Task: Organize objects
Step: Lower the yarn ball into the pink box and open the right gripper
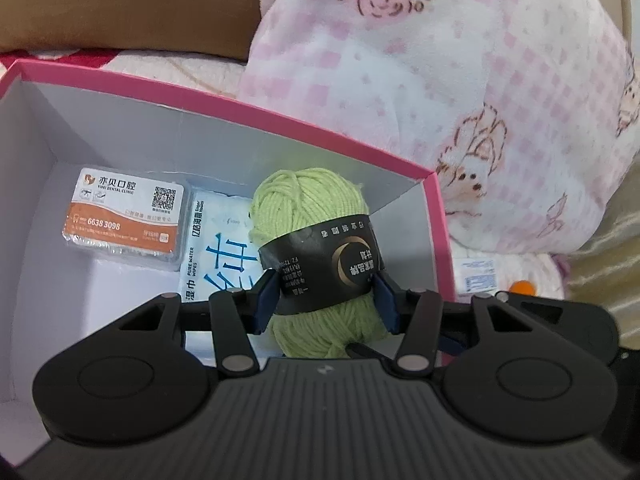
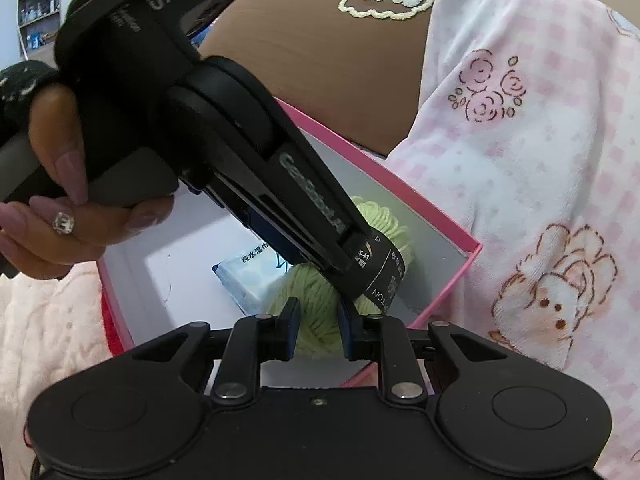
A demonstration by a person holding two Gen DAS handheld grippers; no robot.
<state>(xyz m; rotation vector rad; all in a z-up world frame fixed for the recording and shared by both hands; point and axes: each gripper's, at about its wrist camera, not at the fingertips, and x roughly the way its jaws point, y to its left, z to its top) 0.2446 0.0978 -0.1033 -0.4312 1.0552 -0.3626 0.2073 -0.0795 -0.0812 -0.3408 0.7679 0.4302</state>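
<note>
2 grippers work over a pink box (image 1: 224, 108). Left gripper (image 1: 326, 292) is clamped on the green yarn ball (image 1: 308, 204) by its black band, inside the box beside a wipes pack (image 1: 218, 256) and a card case (image 1: 124, 220). Right gripper (image 2: 318, 330) has its jaws drawn together, gripping nothing.

Home bedroom: pink fleece blanket (image 1: 460, 92), quilted bedding (image 2: 48, 320), brown pillow (image 2: 320, 48).
</note>
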